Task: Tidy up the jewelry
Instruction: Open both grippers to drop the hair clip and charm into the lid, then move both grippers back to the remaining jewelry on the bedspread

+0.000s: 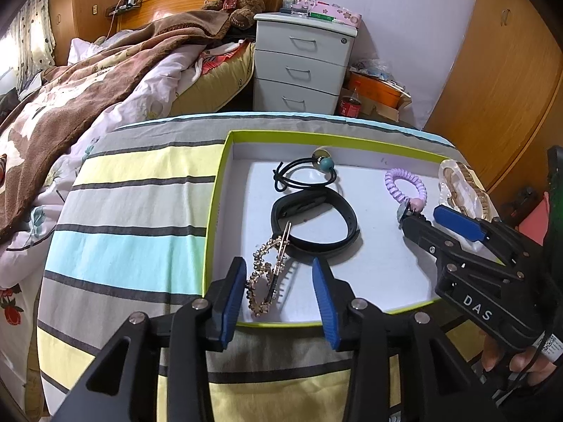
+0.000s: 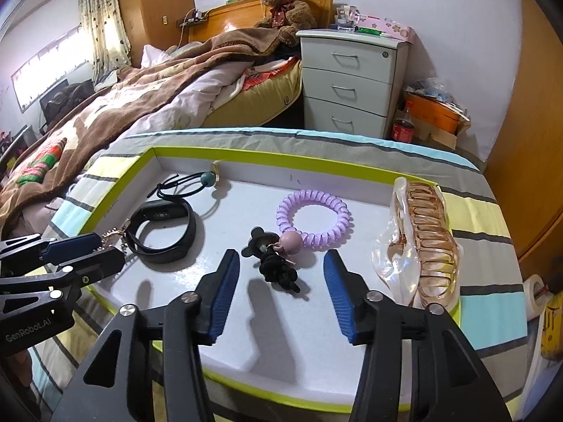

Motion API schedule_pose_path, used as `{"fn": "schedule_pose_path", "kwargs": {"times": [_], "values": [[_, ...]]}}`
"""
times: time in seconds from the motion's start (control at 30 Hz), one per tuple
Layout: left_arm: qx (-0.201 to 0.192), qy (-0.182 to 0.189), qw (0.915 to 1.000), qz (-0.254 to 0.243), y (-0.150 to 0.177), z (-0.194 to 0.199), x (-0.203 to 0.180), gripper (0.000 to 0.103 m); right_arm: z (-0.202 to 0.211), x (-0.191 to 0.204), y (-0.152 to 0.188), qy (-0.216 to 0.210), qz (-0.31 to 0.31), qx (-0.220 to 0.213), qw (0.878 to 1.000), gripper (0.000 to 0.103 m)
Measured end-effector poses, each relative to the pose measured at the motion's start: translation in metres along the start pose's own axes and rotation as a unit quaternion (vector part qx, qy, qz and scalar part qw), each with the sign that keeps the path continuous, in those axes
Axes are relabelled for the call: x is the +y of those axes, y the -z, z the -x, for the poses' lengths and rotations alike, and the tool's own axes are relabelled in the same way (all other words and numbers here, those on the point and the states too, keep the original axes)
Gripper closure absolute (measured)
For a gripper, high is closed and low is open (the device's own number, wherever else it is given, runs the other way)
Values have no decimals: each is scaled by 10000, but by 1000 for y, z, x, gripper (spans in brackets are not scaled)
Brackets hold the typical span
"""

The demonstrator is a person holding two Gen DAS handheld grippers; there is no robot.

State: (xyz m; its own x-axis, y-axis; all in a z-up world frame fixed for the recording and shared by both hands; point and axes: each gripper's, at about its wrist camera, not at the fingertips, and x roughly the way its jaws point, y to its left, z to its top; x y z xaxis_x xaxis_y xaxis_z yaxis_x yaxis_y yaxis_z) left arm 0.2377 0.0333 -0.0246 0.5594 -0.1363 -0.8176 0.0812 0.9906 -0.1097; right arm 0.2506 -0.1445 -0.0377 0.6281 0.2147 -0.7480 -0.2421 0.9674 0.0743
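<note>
Both hand-held grippers, left (image 1: 278, 281) and right (image 2: 281, 281), stood released over the tray (image 2: 267, 156) on the bench: gold hair clip (image 1: 267, 274) near-left, black charm (image 2: 278, 267) centre. Placing seemed done; withdrawing cleanly comes next.

Striped cloth (image 1: 140, 211) covers the surface, bands of yellow, grey, light blue. 1 shallow box lid (image 2: 246, 154), lime-green rim, white inside, lies flat on it. Lid's far-right corner near the cloth's edge.
</note>
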Motion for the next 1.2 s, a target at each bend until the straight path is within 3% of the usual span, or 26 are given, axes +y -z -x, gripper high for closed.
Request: {"fn": "schedule_pose_path", "kwargs": {"times": [0.7, 1.2], "values": [[-304, 55, 9995, -82, 12, 43, -12, 56, 51, 7, 10, 99, -113, -353, 9993, 51], [-491, 82, 9988, 34, 54, 81, -8, 56, 95, 15, 55, 4, -124, -511, 9986, 51]]}}
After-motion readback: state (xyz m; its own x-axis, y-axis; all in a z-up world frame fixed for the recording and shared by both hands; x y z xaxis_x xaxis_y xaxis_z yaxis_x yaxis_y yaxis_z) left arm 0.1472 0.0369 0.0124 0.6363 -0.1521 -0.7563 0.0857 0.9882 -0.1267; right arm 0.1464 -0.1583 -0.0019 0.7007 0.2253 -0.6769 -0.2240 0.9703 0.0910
